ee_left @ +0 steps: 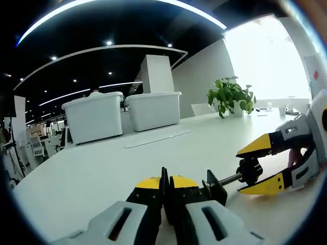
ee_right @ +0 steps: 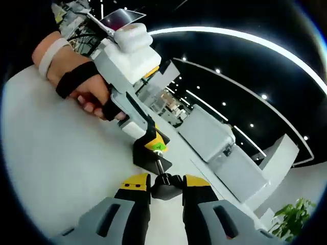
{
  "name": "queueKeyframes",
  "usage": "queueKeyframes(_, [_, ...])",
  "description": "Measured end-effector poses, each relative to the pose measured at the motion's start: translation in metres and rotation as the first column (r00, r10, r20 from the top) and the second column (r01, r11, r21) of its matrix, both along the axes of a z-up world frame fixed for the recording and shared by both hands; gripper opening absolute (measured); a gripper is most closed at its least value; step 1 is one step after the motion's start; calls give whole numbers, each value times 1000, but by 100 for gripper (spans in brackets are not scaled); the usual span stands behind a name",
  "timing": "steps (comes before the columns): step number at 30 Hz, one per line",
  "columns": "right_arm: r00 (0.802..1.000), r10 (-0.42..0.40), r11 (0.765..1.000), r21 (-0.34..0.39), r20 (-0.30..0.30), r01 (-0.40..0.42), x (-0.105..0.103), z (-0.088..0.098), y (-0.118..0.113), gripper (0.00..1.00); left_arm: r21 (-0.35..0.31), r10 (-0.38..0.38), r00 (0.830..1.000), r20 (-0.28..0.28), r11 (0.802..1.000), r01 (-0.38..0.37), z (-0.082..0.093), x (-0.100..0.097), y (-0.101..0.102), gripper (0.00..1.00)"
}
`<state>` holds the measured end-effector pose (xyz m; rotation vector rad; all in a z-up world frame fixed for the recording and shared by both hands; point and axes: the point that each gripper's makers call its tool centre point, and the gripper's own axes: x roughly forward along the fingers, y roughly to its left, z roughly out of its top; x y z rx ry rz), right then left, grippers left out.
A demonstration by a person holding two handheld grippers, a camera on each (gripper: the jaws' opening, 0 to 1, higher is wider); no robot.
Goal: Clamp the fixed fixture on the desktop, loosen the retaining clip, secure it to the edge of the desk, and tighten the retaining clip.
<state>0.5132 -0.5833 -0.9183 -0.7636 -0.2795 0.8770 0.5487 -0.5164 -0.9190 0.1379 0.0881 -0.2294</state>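
The left hand-held gripper (ee_left: 164, 188) is clenching the black clamp fixture (ee_left: 214, 191) on the white surface (ee_left: 102, 168) while the right hand-held gripper (ee_right: 166, 185) is gripping its screw knob (ee_right: 164, 181), so loosening appears underway and edge mounting and tightening are left.

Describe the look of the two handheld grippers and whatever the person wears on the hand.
Both grippers have light grey bodies, black jaws and yellow jaw tips: the left gripper and the right gripper. The left one carries a white boxy housing on top. The person's hand wears a black strap across its back and a white band at the wrist.
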Motion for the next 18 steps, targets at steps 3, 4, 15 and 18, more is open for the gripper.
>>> queueKeyframes(3, [998,25,999,35,-58,-23,2,0,-1,23,-2,0,1000,0,1000,0,0,0,0,6])
queueKeyframes(4, [996,39,998,54,-81,-35,2,0,0,23,-2,1,1000,0,1000,-1,0,0,0,6])
queueKeyframes(15, [755,181,928,363,-630,80,7,-8,-8,44,2,2,1000,1,1000,-2,0,0,0,6])
queueKeyframes(18, [669,215,878,440,-711,186,19,-3,-13,41,2,2,1000,1,1000,-2,0,0,0,6])
